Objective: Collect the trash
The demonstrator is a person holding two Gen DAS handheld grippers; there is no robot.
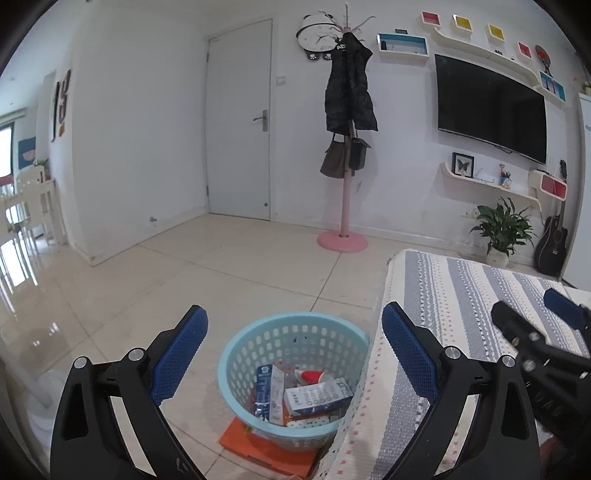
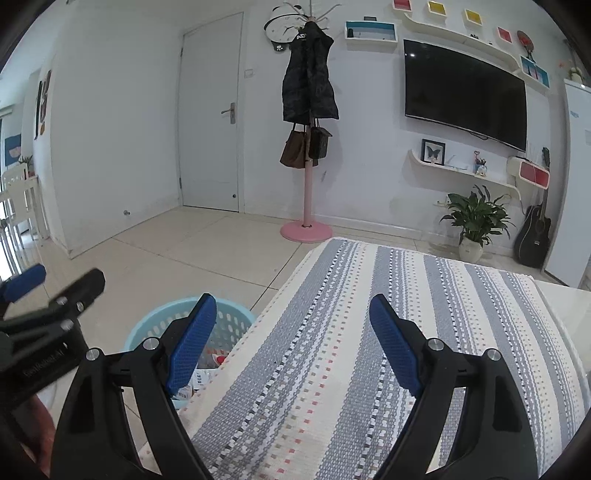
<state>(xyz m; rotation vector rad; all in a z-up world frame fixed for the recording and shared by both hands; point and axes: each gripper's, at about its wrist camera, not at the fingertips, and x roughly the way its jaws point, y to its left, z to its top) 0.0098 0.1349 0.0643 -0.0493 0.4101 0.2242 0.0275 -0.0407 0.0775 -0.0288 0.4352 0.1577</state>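
**Both grippers empty above a filled waste basket and a striped table cover**

In the foreground of the left wrist view, the left gripper (image 1: 295, 347) holds its blue-padded jaws wide apart with nothing between them, poised above the light blue basket (image 1: 236, 354). The basket stands upright on the tiled floor (image 1: 221, 266), partly on a flat orange sheet (image 1: 236, 435), and just beside the hanging edge of the striped tablecloth (image 1: 443, 295). Inside lies the collected trash: a blue-and-white carton (image 1: 317, 398) on its side, long axis running roughly left to right across the frame; a second, narrower carton (image 1: 264, 391) leaning with its long axis pointing away from the camera; and a red-and-white paper cup (image 1: 314, 376) tipped over (which way its mouth faces cannot be told).

In the right wrist view, the right gripper (image 2: 291, 343) hangs over the cloth-covered table, jaws likewise spread and holding nothing; the cloth under it is bare.

Farther back stands a pink coat rack (image 1: 345, 206) carrying a dark jacket and two bags. On the rear wall are a closed white door (image 1: 240, 122), a round clock (image 1: 314, 35), a wall-mounted television (image 1: 491, 107) and curved shelves with coloured boxes. A potted plant (image 1: 502, 229) and a black guitar (image 1: 552, 243) occupy the far right corner.
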